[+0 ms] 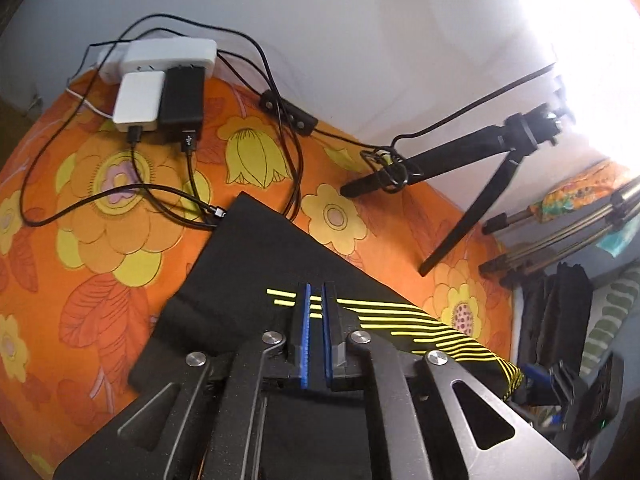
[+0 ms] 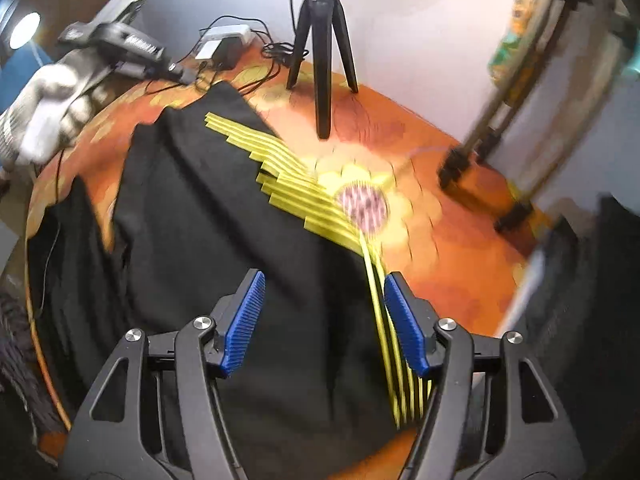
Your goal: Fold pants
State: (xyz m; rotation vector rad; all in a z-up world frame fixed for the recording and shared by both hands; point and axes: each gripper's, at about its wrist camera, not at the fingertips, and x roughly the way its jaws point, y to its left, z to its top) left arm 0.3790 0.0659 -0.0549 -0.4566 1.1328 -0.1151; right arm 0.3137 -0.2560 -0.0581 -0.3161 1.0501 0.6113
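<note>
Black pants (image 1: pixel 240 272) with yellow stripes (image 1: pixel 420 320) lie flat on an orange flowered sheet (image 1: pixel 100 220). My left gripper (image 1: pixel 316 286) hovers over the striped part, blue pads nearly together, and no cloth shows between them. In the right wrist view the pants (image 2: pixel 200 220) spread across the middle, creased, with the stripes (image 2: pixel 288 176) fanning along their right edge. My right gripper (image 2: pixel 324 280) stands open just above the cloth. The stripes run down beside its right pad (image 2: pixel 404 320), and nothing is pinched.
A power strip with chargers (image 1: pixel 160 80) and loose cables (image 1: pixel 80 208) lie at the sheet's far side. A small black tripod (image 2: pixel 324 40) stands behind the pants. Larger tripod legs (image 2: pixel 500 140) lean at the right. A gloved hand (image 2: pixel 52 112) holds the other tool at the upper left.
</note>
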